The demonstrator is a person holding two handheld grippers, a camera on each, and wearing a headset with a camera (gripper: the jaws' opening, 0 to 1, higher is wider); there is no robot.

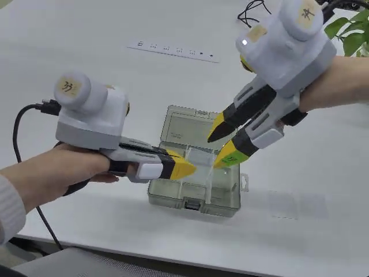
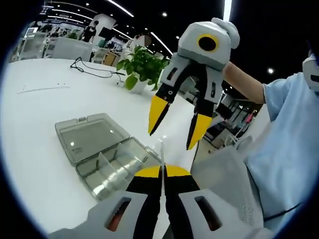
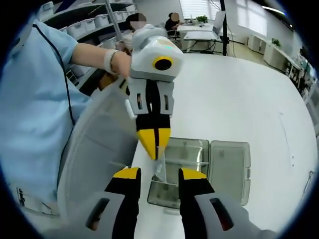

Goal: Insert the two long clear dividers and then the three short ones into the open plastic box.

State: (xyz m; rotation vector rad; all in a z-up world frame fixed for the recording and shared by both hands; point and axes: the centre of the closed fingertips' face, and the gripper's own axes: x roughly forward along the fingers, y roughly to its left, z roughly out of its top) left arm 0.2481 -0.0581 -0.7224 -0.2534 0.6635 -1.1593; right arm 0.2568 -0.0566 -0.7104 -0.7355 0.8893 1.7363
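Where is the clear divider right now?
In the head view, the divider is pinched in the left gripper above the open box, with the open right gripper beside it.

2 tongs: L tongs (image 1: 193,168) + R tongs (image 1: 214,151); 1 box (image 1: 222,205), 1 held clear divider (image 2: 161,152), 1 plant (image 1: 349,29).

The open plastic box (image 1: 173,199) sat on the tabletop (image 1: 86,34) near its front edge, lid (image 1: 184,124) flat behind it; a plant (image 1: 349,29) stood far right.
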